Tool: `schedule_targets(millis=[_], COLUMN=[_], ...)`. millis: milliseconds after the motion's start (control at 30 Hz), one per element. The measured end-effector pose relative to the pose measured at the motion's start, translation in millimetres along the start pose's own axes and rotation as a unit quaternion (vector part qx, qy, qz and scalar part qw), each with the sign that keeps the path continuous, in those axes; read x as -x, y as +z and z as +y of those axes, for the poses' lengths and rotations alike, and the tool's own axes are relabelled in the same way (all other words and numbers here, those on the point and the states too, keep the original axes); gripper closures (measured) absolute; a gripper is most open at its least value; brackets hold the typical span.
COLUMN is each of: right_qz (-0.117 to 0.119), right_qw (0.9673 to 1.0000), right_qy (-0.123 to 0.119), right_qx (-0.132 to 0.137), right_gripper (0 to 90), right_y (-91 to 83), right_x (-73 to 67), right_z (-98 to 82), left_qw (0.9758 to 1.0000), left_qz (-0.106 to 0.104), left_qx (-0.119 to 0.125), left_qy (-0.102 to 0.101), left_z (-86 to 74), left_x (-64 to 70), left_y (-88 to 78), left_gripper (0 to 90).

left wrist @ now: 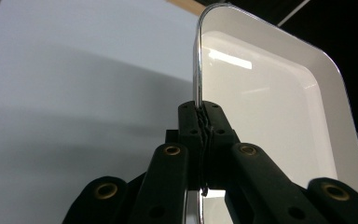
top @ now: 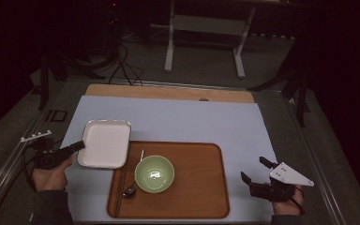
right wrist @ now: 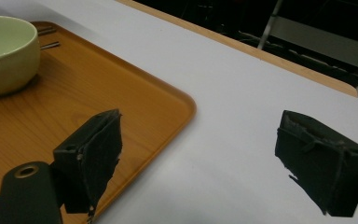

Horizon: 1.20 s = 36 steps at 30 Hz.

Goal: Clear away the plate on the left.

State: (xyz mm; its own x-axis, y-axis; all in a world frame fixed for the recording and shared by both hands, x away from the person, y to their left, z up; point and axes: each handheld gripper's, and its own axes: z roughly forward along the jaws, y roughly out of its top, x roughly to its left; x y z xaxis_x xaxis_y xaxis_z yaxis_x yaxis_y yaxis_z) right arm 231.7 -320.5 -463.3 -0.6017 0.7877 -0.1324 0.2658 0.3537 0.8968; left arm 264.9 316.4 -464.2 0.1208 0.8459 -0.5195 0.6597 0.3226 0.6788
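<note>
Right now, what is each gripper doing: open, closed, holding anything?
Left gripper: jaws closed on the rim of the white square dish.
Right gripper: jaws open, holding nothing, beside the wooden tray.

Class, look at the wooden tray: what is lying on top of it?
On the wooden tray stand a green bowl, a spoon and chopsticks. The bowl covers whatever lies beneath it.
</note>
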Motion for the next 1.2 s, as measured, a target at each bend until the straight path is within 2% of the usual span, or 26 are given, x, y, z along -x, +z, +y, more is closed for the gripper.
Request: schedule_targets(millis=[200,400,567,833,1200], right_qz=[-0.002,-0.003,-0.004,-0.004,-0.004], right_qw=[1.0000,1.0000,1.0000,1.0000,1.0000], right_qy=[0.002,0.003,0.002,0.002,0.003], right_qx=[0.001,0.001,0.002,0.001,0.002], right_gripper=[14.1,14.1,14.1,14.1,14.1], right_y=[-0.6,-0.9,-1.4,-1.1,-0.7], right_x=[0.3,0.6,0.9,0.7,1.0], right_z=[-0.3,-0.5,-0.5,-0.6,-0.7], left_qw=[0.9997,0.9985,0.9976,0.9964,0.9925], left_qz=[-0.017,-0.030,-0.026,-0.033,-0.049], left_qx=[0.002,-0.003,-0.008,-0.008,-0.018], left_qy=[0.018,0.045,0.064,0.078,0.111], left_z=[6.0,11.8,20.6,29.2,37.7], left_x=[15.7,33.1,41.1,51.9,78.1], left_y=[2.3,9.3,13.9,18.1,32.9], left_gripper=[89.1,89.0,89.0,89.0,89.0])
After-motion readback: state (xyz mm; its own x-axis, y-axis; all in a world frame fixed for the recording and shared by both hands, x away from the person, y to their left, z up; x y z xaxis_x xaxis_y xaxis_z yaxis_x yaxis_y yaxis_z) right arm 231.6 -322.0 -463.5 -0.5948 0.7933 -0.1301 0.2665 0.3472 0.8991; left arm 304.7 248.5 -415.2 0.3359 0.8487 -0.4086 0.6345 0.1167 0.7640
